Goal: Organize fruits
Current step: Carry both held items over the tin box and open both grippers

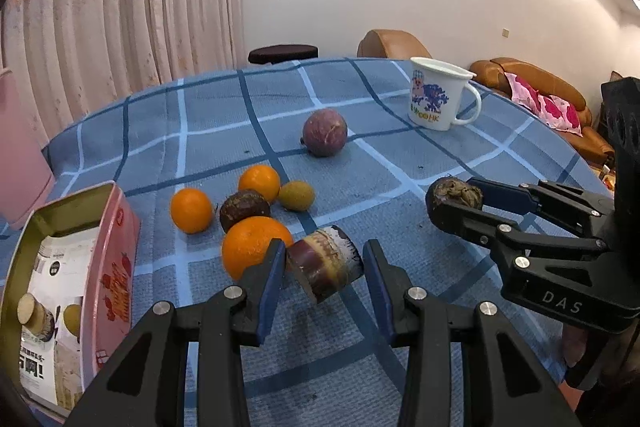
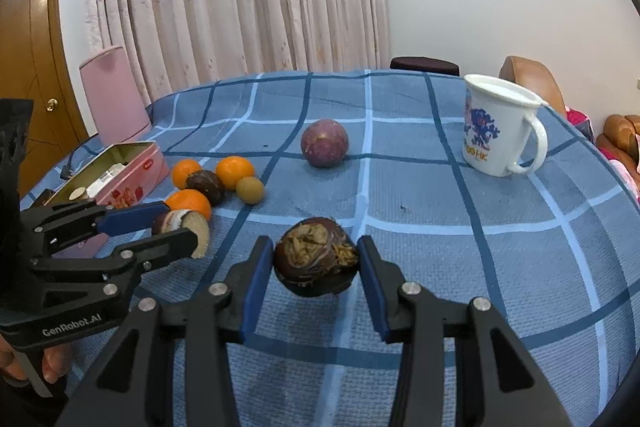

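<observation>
At far left we note a pink tin box [image 1: 108, 267], lid off, holding a cut sugarcane piece [image 1: 34, 313] and a small yellowish fruit [image 1: 74, 319] on printed paper. Just right of it we find a cluster on the blue checked tablecloth [image 1: 400, 227]: three oranges [image 1: 191, 209], a dark passion fruit [image 1: 245, 209] among them, and a small longan-like fruit [image 1: 296, 195] beside it. The left gripper [image 1: 324, 263] pinches a sugarcane segment [image 1: 325, 263] between its blue pads, next to the nearest orange (whether it clears the cloth we cannot tell). Farther back a reddish passion fruit [image 1: 325, 132] lies alone. To the right, the right gripper [image 2: 316, 259] clamps a dark, wrinkled round fruit [image 2: 316, 255], torn surface facing the camera. At far right stands a white printed mug [image 1: 438, 94], upright, well apart from the fruit.
</observation>
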`<state>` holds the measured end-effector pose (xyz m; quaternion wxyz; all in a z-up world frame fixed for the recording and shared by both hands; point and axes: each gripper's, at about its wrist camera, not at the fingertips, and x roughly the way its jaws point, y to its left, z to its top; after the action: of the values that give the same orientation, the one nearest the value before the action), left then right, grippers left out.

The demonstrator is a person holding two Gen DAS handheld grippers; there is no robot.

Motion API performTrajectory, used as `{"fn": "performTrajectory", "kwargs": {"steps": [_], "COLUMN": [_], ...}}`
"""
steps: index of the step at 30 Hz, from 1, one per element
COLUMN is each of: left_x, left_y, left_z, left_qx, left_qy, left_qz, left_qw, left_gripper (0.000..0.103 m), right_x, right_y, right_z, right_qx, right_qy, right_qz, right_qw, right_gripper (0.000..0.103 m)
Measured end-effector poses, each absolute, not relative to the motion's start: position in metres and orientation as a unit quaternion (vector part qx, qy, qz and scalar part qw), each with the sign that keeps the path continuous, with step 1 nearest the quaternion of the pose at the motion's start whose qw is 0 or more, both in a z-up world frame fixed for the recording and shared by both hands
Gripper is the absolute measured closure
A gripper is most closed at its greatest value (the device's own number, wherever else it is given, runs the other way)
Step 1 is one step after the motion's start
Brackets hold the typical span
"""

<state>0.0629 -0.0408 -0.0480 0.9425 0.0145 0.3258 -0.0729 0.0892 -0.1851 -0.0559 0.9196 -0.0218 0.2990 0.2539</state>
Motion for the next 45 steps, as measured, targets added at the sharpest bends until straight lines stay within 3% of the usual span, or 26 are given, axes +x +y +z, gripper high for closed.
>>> {"fn": "performTrajectory", "kwargs": {"steps": [45], "left_x": [0.036], "left_y": [-0.027], "left_z": [-0.027], "left_qx": [-0.001], "left_qy": [0.242], "left_qz": [-0.045], "left_qw": [0.969], "left_gripper": [0.061], "right_x": [0.067], "right_y": [-0.185], "right_z": [-0.041], "right_qx": [-0.044], "right_qy": [0.22], "right_qz": [0.253], "right_qw": [0.941], "right_gripper": [0.057]}}
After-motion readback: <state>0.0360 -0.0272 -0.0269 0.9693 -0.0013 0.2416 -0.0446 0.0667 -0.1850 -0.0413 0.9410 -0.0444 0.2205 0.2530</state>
